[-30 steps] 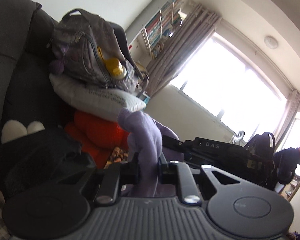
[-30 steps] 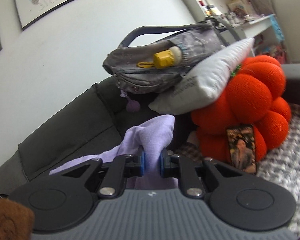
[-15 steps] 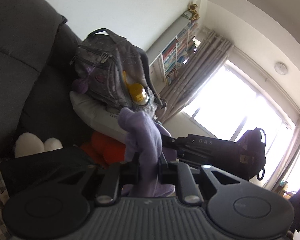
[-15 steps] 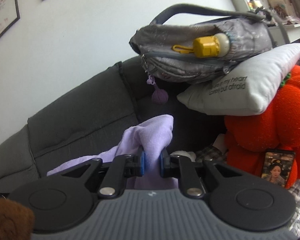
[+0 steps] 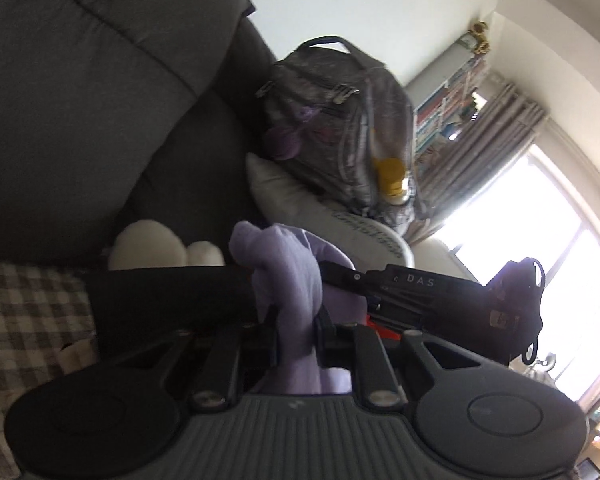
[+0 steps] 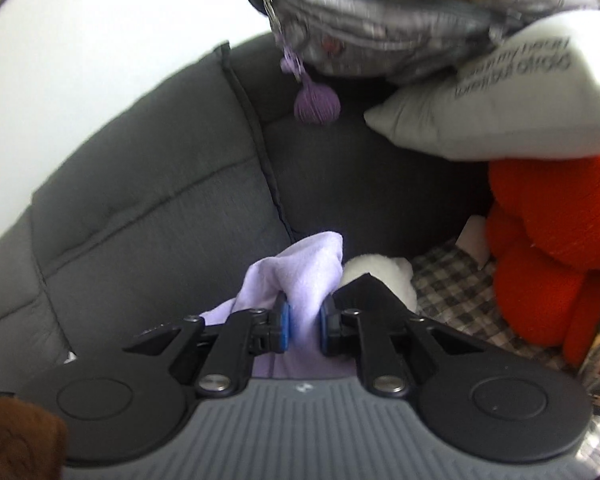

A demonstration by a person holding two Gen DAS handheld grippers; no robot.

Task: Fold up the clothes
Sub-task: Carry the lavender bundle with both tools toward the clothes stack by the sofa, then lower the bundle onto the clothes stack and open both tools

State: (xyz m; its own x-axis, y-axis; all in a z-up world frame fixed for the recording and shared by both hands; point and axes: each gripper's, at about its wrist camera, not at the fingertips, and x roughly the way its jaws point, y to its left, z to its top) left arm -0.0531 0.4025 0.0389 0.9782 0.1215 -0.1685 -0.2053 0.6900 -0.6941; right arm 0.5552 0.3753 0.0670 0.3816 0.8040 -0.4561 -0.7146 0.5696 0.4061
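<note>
lilac soft cloth (image 5: pixel 288 280) bunched (creased) between both grippers' clamped fingers.

Grey sofa (image 6: pixel 148 216) against white wall (image 6: pixel 100 32); bright curtained window (image 5: pixel 540 248).

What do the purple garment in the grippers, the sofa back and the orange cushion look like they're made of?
Purple garment: soft matte knit, maybe cotton jersey or fleece; it bunches in rounded folds between the right gripper jaws.
Sofa back: dark grey woven upholstery with fine ribbed texture and piped seams.
Orange cushion: fuzzy, plush-looking, probably chenille or velour; blur leaves it open.
</note>
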